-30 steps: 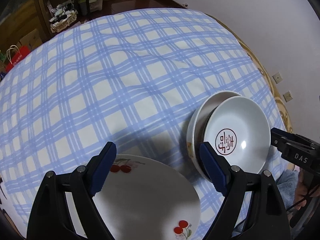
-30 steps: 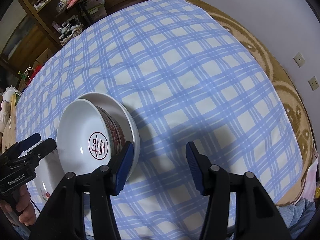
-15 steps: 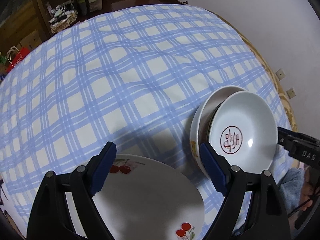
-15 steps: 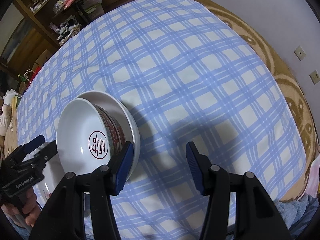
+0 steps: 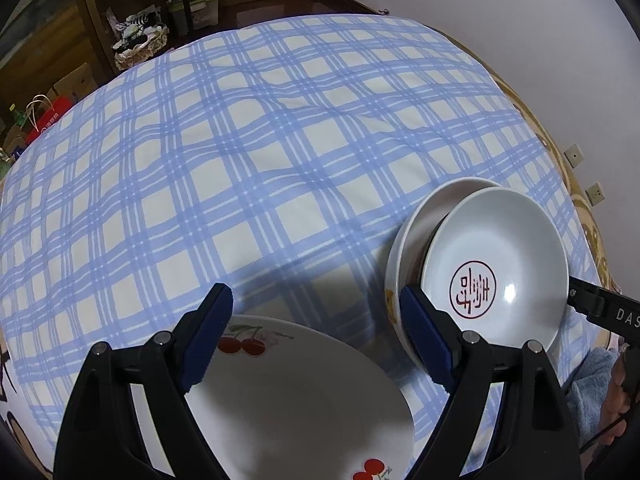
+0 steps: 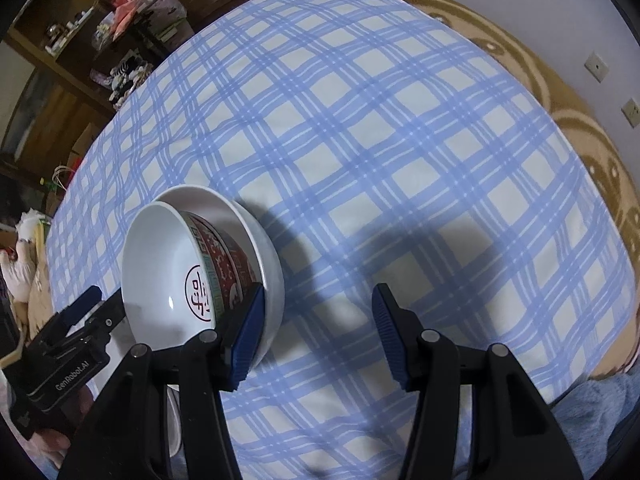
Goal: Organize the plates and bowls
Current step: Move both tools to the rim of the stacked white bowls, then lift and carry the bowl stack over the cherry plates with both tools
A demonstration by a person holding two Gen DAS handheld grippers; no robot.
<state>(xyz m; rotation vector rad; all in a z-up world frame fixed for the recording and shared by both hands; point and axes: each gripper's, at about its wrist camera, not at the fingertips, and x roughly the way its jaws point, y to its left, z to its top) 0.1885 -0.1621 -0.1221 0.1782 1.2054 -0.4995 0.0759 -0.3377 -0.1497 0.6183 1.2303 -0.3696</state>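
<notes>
A white bowl with a red emblem (image 5: 496, 276) sits nested inside a larger white bowl (image 5: 412, 224) at the right on the blue checked tablecloth (image 5: 240, 160). A white plate with cherry prints (image 5: 296, 396) lies flat below my open, empty left gripper (image 5: 316, 336). In the right wrist view the emblem bowl (image 6: 164, 276) with its red patterned outside rests in the larger bowl (image 6: 264, 256), just left of my open, empty right gripper (image 6: 320, 332). The left gripper also shows in the right wrist view (image 6: 96, 304), by the bowls' left rim.
The round table's brown patterned edge (image 6: 580, 128) shows past the cloth on the right. Wooden shelves with clutter (image 5: 152, 8) stand beyond the far side. A red bag (image 5: 46, 118) sits on the floor at left. The wall with sockets (image 5: 576, 156) is at right.
Both grippers have drawn back a little toward the near edge. The bowls and the plate have not moved. Both jaws stay open.
</notes>
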